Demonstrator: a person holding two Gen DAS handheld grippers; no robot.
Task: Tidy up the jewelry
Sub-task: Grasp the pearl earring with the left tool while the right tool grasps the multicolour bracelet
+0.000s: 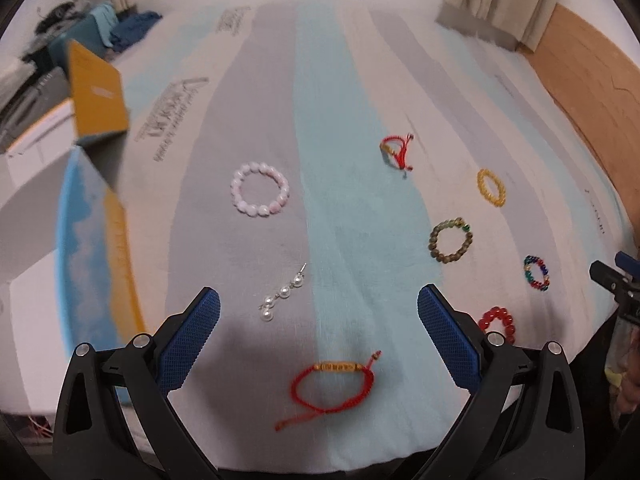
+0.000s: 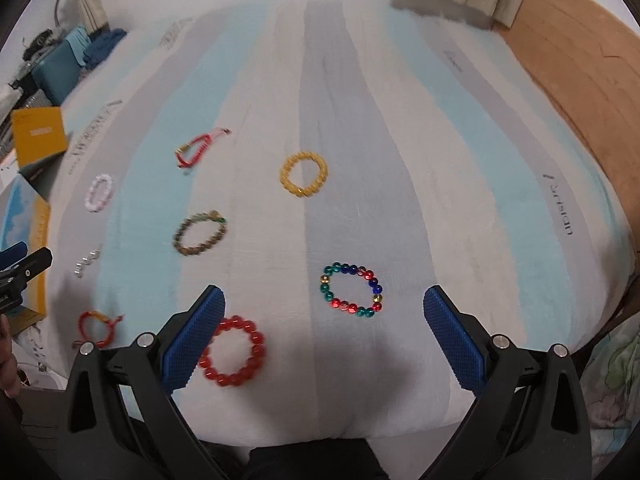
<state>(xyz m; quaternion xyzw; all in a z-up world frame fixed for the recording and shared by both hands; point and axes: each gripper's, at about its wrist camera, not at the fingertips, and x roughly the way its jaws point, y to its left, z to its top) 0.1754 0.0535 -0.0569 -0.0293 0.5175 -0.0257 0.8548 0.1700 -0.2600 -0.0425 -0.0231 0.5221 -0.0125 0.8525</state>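
With its blue pads spread wide and nothing between them, the left gripper [image 1: 319, 306] hangs over the near edge of the striped bed [image 1: 340, 80]; a red cord bracelet [image 1: 332, 386] lies just below the gap between its fingers, and a pearl strand [image 1: 282, 296] lies just beyond its left pad; farther out sits a pink bead bracelet [image 1: 260, 189], with a second red cord bracelet [image 1: 397, 151] well apart to the right; a yellow and blue box [image 1: 100, 240] rests at the bed's left edge. The right gripper [image 2: 324, 306] is likewise wide apart and empty; a red bead bracelet [image 2: 232, 352] lies just beside its left pad, partly hidden by it; a multicoloured bead bracelet [image 2: 352, 292] sits between the fingertips, a little farther out; beyond these lie a brown bead bracelet [image 2: 199, 234] and a yellow bead bracelet [image 2: 304, 174], each apart from the others on the sheet.
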